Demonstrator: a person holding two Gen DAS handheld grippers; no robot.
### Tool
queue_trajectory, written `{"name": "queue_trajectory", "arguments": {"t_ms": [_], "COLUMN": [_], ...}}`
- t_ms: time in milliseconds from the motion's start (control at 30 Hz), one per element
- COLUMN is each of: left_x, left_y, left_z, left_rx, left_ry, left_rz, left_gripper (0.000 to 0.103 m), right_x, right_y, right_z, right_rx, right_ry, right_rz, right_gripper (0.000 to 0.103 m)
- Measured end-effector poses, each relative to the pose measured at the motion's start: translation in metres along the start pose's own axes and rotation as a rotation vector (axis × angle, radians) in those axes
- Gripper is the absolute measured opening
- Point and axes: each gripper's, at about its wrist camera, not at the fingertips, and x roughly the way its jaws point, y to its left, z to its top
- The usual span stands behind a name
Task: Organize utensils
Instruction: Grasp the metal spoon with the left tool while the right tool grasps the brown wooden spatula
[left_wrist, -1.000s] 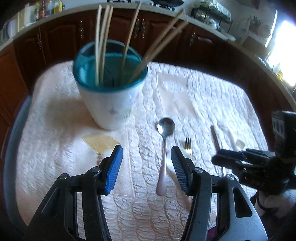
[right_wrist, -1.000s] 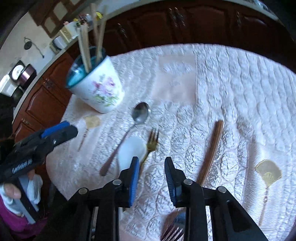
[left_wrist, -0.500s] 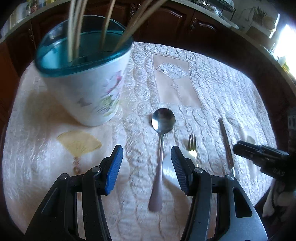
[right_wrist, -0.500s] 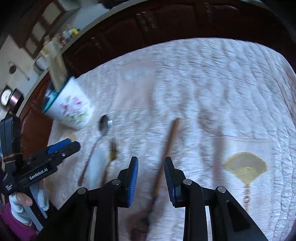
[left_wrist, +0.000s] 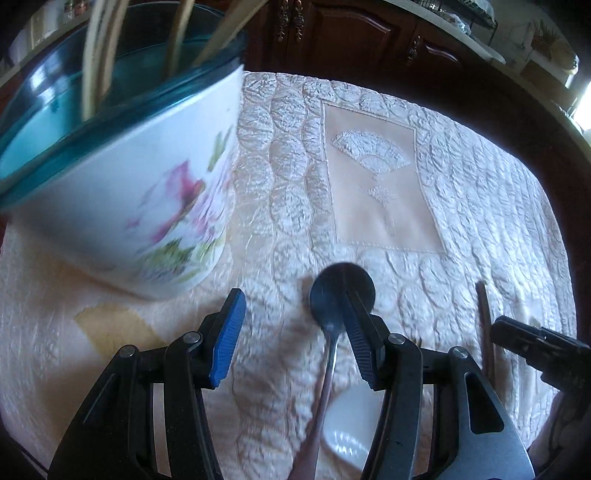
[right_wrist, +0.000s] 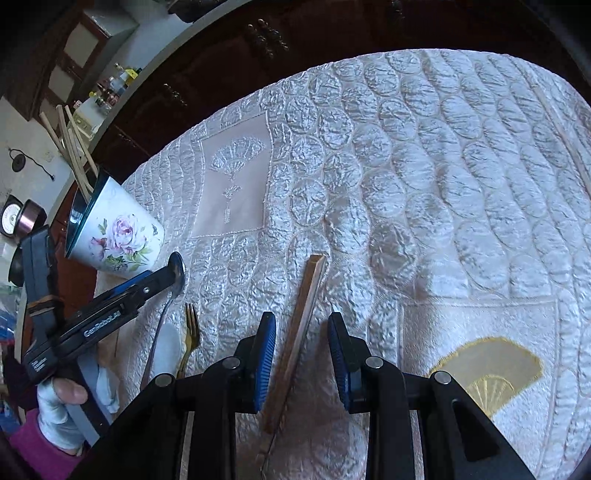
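A metal spoon (left_wrist: 341, 291) lies on the quilted cloth, its handle running toward me. My left gripper (left_wrist: 291, 336) hangs open just over it; the right finger overlaps the spoon's bowl and the handle passes beside that finger. It shows again as the left gripper (right_wrist: 162, 277) over the spoon (right_wrist: 177, 269). A long brown wooden stick (right_wrist: 303, 306) lies between the fingers of my right gripper (right_wrist: 303, 362), nearer the left pad, and the pads do not press on it. A gold fork (right_wrist: 190, 332) lies left of it. The floral cup (left_wrist: 122, 206) holds several chopsticks.
A white ceramic spoon (left_wrist: 347, 432) lies under the left gripper, beside the metal spoon's handle. The floral cup (right_wrist: 118, 236) stands close to the left gripper's left side. Dark wooden cabinets (left_wrist: 351, 33) run behind the table. A gloved hand (right_wrist: 62, 410) holds the left gripper.
The left gripper has come down and forward over the spoon, with the cup now large at its left. The right gripper has shifted right, from the fork to straddling the brown stick.
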Motion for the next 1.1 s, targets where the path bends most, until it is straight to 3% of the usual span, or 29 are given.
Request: {"name": "queue_trajectory", "arguments": {"t_ms": [300,367,467,633,733,800,1100], "left_x": [0.011,0.011,0.013,0.015,0.01,0.005,-0.023], "left_y": [-0.008,-0.011,-0.014,-0.018,-0.018,-0.019,0.004], "left_z": [0.008,0.008,0.01,0.015,0.014,0.013,-0.002], "left_rx": [0.037,0.053,0.064,0.062,0.064,0.067,0.035], "left_ry": [0.001,0.001,0.016,0.029,0.024,0.021,0.011], "left_rz": [-0.06,-0.074,-0.111,-0.135,-0.138,-0.147,-0.165], "left_gripper": [0.053,0.044,0.023,0.01,0.005,0.003,0.001], "right_x": [0.006,0.007,0.009,0.013,0.015,0.016,-0.01], "right_y": [-0.012,-0.011,-0.01,-0.014,-0.008,-0.002,0.014], "right_z": [0.008,0.01,0.013,0.02,0.025,0.027,0.025], "right_rx": [-0.005,-0.025,-0.025,0.009,-0.019,-0.048,-0.064], "right_ry": [0.021,0.022,0.022,0.021,0.03,0.035,-0.015], "right_rz": [0.069,0.067,0.073,0.101,0.077,0.041,0.072], "right_gripper": [0.029,0.03,0.03,0.03,0.024,0.014,0.011]}}
